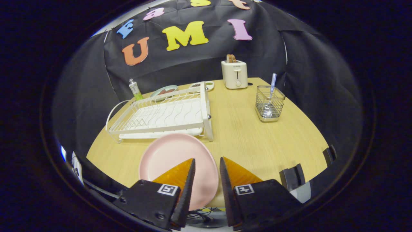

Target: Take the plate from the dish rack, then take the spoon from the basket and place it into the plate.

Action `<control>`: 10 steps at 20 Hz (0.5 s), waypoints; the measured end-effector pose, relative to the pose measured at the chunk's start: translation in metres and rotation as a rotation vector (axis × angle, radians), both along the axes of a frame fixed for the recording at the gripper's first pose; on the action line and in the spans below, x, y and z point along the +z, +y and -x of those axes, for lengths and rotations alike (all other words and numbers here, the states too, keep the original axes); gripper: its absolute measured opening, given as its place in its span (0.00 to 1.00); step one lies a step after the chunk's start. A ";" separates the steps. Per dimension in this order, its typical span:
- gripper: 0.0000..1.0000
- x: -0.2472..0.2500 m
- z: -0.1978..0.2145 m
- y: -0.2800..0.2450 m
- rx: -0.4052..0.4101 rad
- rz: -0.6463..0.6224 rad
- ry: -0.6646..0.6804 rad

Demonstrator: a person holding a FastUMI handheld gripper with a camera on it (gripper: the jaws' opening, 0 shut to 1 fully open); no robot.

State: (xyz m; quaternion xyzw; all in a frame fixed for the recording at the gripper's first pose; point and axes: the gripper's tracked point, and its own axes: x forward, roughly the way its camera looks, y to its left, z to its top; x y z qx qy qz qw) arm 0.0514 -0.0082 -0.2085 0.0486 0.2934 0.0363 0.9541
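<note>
Gripper view has us looking down over the desk [244, 135], and the pink plate [170, 158] is already out of the dish rack [161, 116], lying flat on the wood right in front of it. Our tool [207, 164] hangs above the plate's near right rim with its fingers parted and nothing between them, so it's empty and open.

So by our read the plate half is done and the spoon is what's left. The spoon [270, 96] stands in the wire basket [269, 108] out at about 1 o'clock from the fingers, well apart from the plate, bowl down and the checked handle poking up over the rim. A toaster [234, 74] sits just behind it at roughly 12 o'clock.

Handling-wise we'd guess the spoon is light, stiff and a bit slick if it's metal, so it could swivel in a loose pinch. The exposed handle above the basket rim looks like the spot to grab, from the top, lifting straight up so the bowl doesn't snag the wires. The basket looks light too and might tip if we drag sideways.
</note>
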 end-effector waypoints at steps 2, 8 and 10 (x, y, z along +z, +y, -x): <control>0.68 0.010 -0.004 -0.014 -0.009 0.044 -0.061; 0.93 0.033 -0.014 -0.050 -0.001 0.090 -0.167; 0.94 0.046 -0.023 -0.070 -0.023 0.096 -0.213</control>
